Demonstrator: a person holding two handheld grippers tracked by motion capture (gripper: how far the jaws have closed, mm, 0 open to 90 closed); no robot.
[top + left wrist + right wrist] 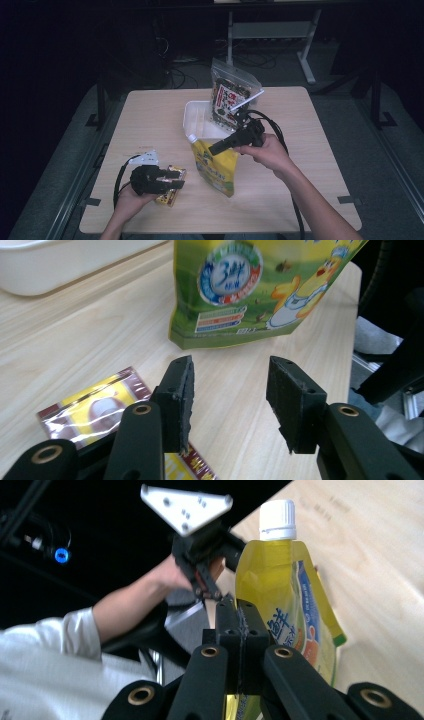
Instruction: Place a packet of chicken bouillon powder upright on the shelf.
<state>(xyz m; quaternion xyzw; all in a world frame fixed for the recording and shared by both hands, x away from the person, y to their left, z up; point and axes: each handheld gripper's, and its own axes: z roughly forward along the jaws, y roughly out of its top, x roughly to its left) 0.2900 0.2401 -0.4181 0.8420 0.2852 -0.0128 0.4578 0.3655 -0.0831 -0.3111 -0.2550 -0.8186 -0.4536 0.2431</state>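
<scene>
Hovering low over the table's near left corner, the left gripper [172, 179] has its jaws spread wide with nothing between them, poised above a small yellow-and-maroon snack packet [171, 186] that lies flat on the wood; that stance suggests it is lined up to pick the packet up next. Just right of it stands the yellow spouted pouch [216, 167], white cap uppermost and its base apparently resting on the table, leaning slightly toward the white tray [192, 117] behind it. The right gripper [216, 148] has its jaws pressed together on the pouch's upper edge, near the spout, where the thin seam gives something flat to pinch and lets the heavy body hang straight; in the right gripper view the pads meet with the pouch [280, 595] rising just behind them, though exactly how much film is caught is hard to judge. Farther back, a clear zip bag of dark snacks [231, 96] stands upright in the tray, so the tray looks like the collecting place.
</scene>
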